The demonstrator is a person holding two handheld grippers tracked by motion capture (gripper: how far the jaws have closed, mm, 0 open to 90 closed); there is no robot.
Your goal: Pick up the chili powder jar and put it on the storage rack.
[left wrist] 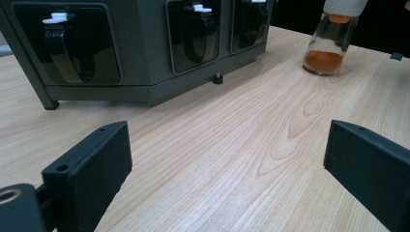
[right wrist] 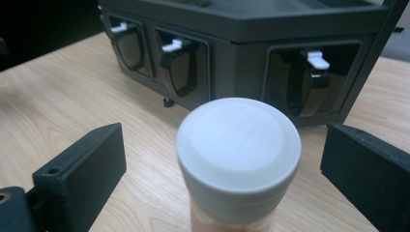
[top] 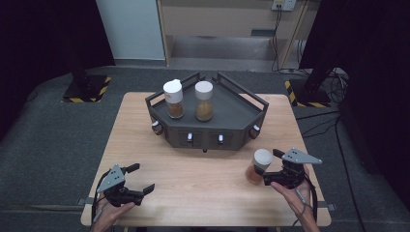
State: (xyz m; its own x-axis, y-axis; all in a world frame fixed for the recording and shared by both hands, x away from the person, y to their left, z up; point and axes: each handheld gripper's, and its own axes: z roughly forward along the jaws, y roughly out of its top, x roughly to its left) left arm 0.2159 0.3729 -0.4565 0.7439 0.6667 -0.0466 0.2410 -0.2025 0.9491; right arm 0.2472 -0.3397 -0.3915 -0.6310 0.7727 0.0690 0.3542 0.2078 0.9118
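White-capped glass spice jar (top: 258, 166) stands near the tabletop's (top: 193, 193) right edge between the spread right claw (top: 271, 167), untouched.

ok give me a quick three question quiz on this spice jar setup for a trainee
1. True or false: the right hand-held gripper is clamped shut on the white-capped glass spice jar standing on the light wooden table.
2. How many white-capped spice jars stand on top of the dark grey angular rack? A) one B) two C) three
3. Fill in: the left hand-held gripper is open and holds ____.

Key
1. False: in the right gripper view its jaws stand open on either side of the jar, with gaps.
2. B: one taller-capped jar and one round-capped jar.
3. Nothing.
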